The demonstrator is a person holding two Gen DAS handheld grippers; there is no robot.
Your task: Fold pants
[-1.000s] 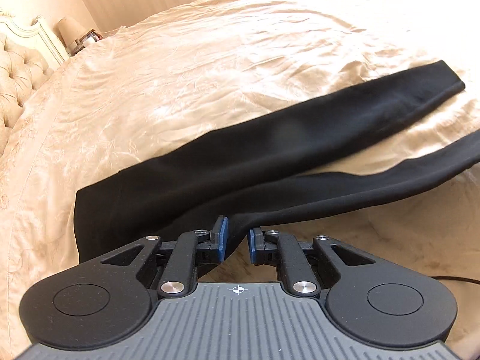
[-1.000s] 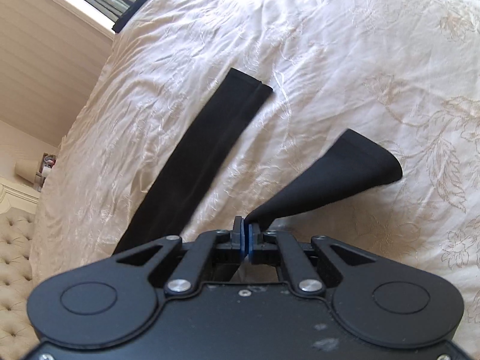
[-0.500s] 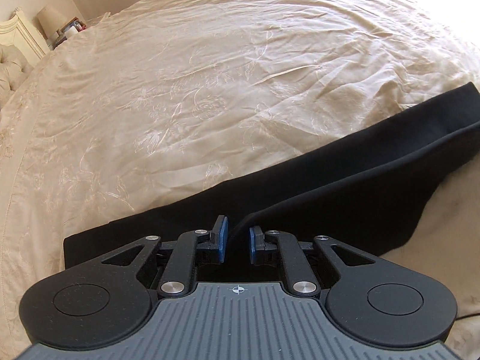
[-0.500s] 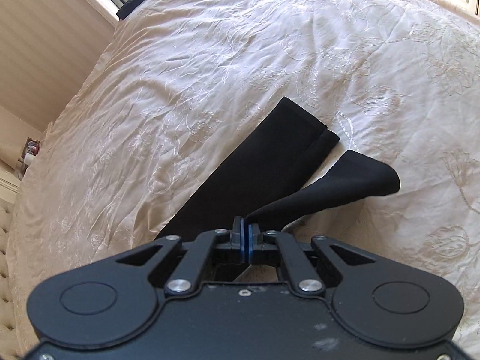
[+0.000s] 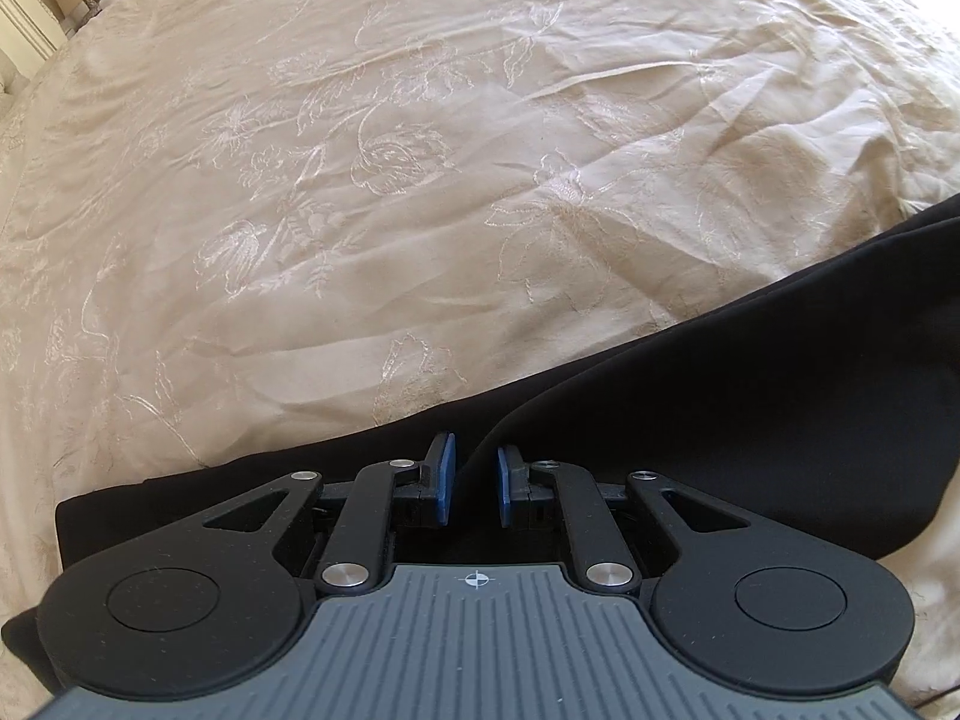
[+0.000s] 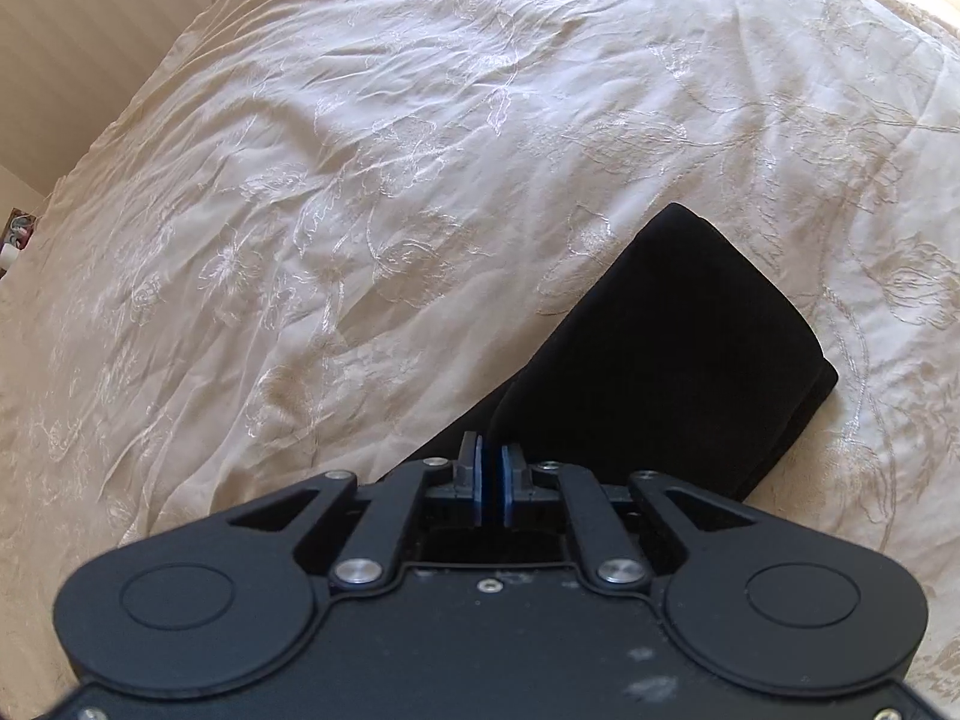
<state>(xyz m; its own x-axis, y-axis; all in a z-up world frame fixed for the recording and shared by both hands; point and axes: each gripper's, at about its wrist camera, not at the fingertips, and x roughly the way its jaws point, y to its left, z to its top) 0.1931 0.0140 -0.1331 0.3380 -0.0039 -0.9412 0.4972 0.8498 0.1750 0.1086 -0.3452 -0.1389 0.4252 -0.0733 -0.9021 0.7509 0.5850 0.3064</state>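
Bedspread (image 5: pixel 420 180) fills both views, cream with embroidered flowers, creased, nothing else on it apart from the garment

Pants (image 5: pixel 750 396) are black, lying along the near edge of the bed in the left wrist view, long axis running from near-left up to far-right. One leg looks laid over the other: a raised fold edge runs from the jaw gap out to the right. In the right wrist view the cuff end (image 6: pixel 690 348) sits just ahead and right of the jaws, two layers stacked, hems nearly flush

Left gripper (image 5: pixel 474 477): blue pads apart, narrow gap, a fabric ridge rising right between them, not pinched as far as I can see

Right gripper (image 6: pixel 492 483): pads almost together, only a thin slit. Cloth edge meets the slit but I can't tell if it's actually clamped

Key relation, my read: fabric is directly at both jaw gaps, left near the waist end, right at the cuffs. Next fold goes along the long axis, so the right hand is the nearer one to carry cuffs toward the waist
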